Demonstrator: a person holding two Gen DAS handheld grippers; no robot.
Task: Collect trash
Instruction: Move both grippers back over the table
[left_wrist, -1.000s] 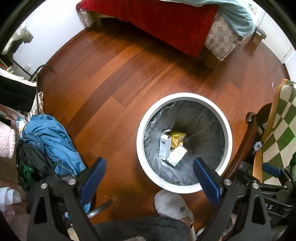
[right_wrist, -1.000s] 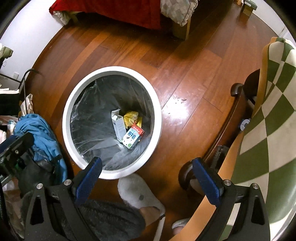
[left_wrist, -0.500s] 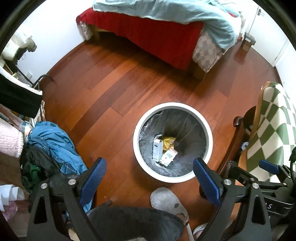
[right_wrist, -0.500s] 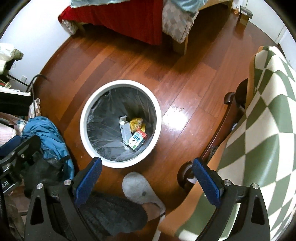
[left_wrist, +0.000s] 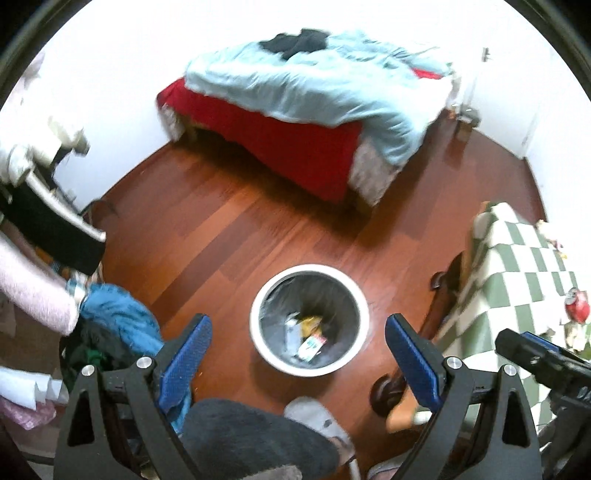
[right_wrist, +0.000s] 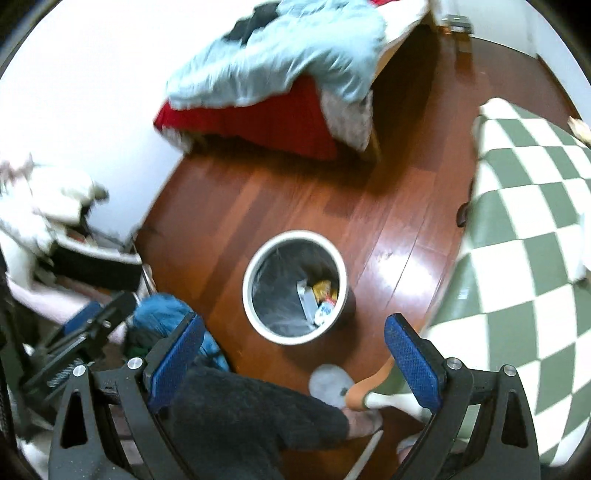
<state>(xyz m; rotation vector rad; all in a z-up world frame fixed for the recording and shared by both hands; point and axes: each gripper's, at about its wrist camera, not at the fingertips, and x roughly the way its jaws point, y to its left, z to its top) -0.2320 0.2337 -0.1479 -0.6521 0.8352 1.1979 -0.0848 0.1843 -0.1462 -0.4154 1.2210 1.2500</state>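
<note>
Bright, motion-blurred fisheye views; glare on the floor (right_wrist: 402, 269).

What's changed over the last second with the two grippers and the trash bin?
Both grippers have lifted up and away from the trash bin: it looks smaller in both wrist views, and more of the bed and checkered cloth shows. Nothing was grabbed or released. The left gripper and right gripper stayed wide open and empty. The cartons and yellow wrapper lie in the bin as before.

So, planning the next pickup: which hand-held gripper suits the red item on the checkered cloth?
Right, probably. The right hand-held gripper, open, sits beside the checkered cloth holding the red item; the left hand-held gripper, also open, is farther, facing the bin.
</note>
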